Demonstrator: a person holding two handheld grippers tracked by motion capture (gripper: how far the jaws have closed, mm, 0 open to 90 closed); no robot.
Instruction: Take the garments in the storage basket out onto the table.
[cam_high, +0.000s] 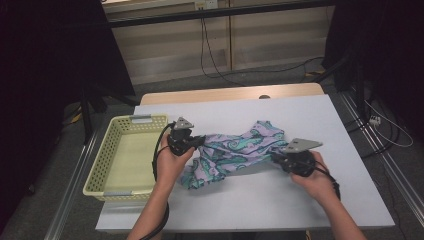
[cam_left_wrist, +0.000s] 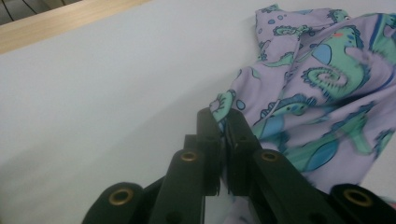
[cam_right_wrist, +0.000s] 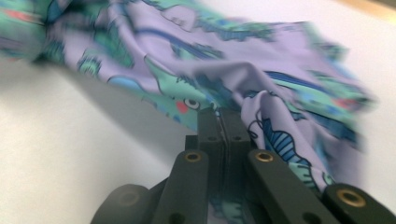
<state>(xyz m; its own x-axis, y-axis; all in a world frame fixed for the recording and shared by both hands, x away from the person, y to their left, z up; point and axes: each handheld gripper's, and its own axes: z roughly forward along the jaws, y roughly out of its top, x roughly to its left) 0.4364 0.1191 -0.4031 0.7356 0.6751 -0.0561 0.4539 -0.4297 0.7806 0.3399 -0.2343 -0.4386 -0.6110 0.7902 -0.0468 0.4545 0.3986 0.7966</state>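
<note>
On the white table top (cam_high: 300, 200), the lilac patterned garment (cam_high: 235, 150) lies stretched between the left gripper (cam_high: 200, 141) and the right gripper (cam_high: 276, 157). The high view alone takes in the yellow basket (cam_high: 107, 165) at the table's left edge. Each gripper view shows its own jaws pressed together on a fold of the cloth. The right gripper view is blurred, so the print there is hard to read.

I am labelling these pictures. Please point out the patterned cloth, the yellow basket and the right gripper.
patterned cloth (cam_high: 235, 150), high view, middle of the fabric.
yellow basket (cam_high: 102, 159), high view, left wall.
right gripper (cam_right_wrist: 223, 116), right gripper view, tips of its jaws, shut on the cloth.
</note>
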